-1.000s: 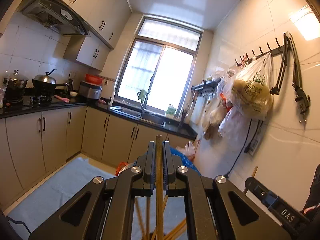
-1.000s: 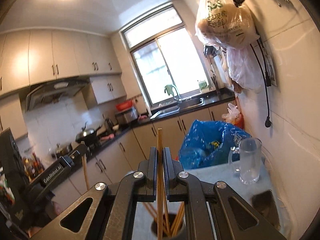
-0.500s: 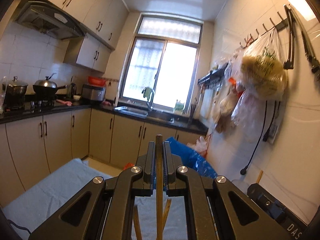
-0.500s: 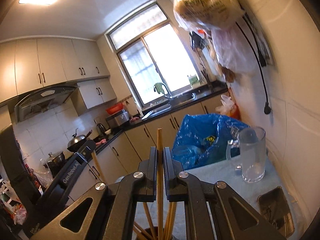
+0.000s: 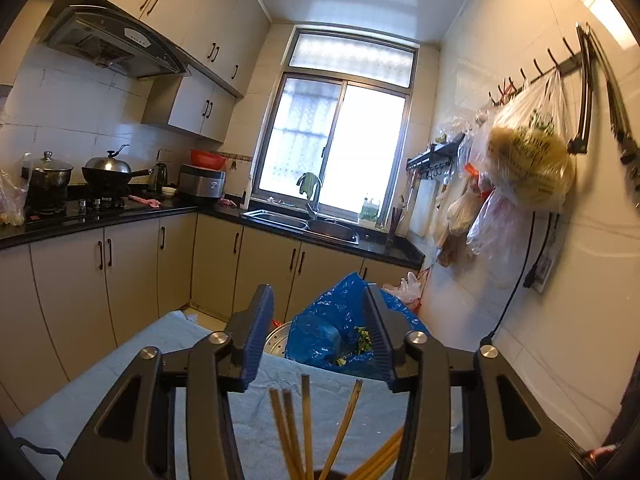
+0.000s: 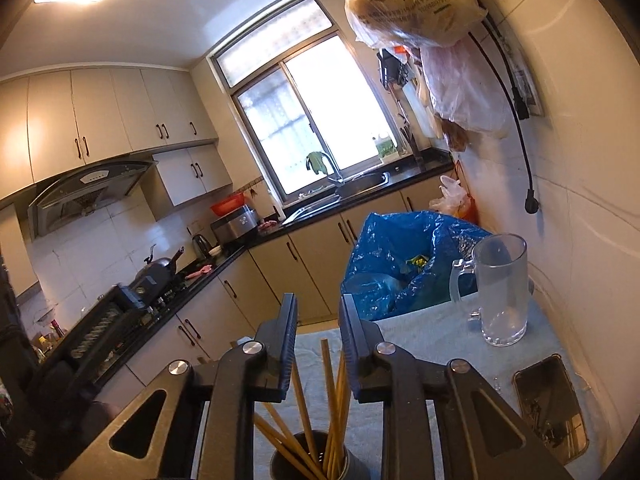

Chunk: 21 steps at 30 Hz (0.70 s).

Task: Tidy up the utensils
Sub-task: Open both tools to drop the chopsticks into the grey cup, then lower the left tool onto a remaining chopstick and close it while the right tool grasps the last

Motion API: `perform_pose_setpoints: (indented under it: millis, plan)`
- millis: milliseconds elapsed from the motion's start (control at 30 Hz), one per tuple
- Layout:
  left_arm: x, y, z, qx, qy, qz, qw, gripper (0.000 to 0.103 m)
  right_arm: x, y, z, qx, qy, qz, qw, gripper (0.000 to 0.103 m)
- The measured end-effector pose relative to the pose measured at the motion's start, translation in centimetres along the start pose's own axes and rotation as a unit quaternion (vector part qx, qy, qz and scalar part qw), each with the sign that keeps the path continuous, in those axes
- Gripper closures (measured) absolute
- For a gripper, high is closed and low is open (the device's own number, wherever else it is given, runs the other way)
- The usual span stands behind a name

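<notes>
Several wooden chopsticks [image 6: 331, 412] stand loose in a dark round holder [image 6: 312, 462] on the blue-grey cloth of the table. They also show in the left wrist view [image 5: 306, 428]. My left gripper [image 5: 318, 332] is open and empty, its jaws wide apart above the chopstick tops. My right gripper [image 6: 318, 330] is open and empty, its jaws a little apart just above the holder. The other gripper [image 6: 100, 328] shows at the left of the right wrist view.
A glass mug [image 6: 502, 288] and a phone [image 6: 550, 408] lie on the table at the right. A blue bag in a bin [image 6: 404, 264] stands past the table's far edge. The tiled wall with hanging bags [image 5: 524, 168] is close on the right.
Both grippers were shut on a chopstick each; both have opened and the chopsticks now stand in the holder. The views have tilted down toward the table.
</notes>
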<state>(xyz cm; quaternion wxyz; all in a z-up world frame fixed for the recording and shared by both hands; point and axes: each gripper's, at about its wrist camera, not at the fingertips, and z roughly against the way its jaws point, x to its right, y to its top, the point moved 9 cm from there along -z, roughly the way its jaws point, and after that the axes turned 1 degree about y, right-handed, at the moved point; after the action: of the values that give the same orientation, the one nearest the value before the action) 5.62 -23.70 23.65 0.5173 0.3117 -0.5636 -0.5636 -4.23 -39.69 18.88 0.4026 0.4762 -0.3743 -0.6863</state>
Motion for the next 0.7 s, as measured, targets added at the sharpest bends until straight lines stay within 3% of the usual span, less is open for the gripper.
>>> perform_pose_setpoints:
  millis: [167,267,333,500,600,700]
  plan:
    - [-3.1,1.4,4.5,0.007,-0.005,0.011,0.9999,0.035,-0.8,0.2,3.1,0.010,0.001,0.016,1.000,0.065]
    - [-5.9,1.0,6.9,0.004,0.017,0.010,0.9998,0.030,-1.0,-1.0,4.6,-0.003,-0.003,0.028,1.000,0.054]
    - [-8.3,-0.3,7.8,-0.017,0.038,0.012,0.9991,0.030,-1.1,-2.7,5.1,-0.025,-0.006,0.037,0.999,0.052]
    - [-14.3,-6.2,7.9,-0.119,0.087,0.032,0.9886,0.029,-1.5,-10.9,4.2,-0.148,0.002,0.072,0.986,0.050]
    - [-17.8,-11.6,8.0,-0.198,0.111,0.046,0.9727,0.029,-2.6,-18.7,3.1,-0.254,0.028,0.102,0.961,0.050]
    - [-19.1,-15.6,8.4,-0.245,0.120,0.026,0.9617,0.029,-3.9,-24.6,2.4,-0.315,0.031,0.139,0.938,0.053]
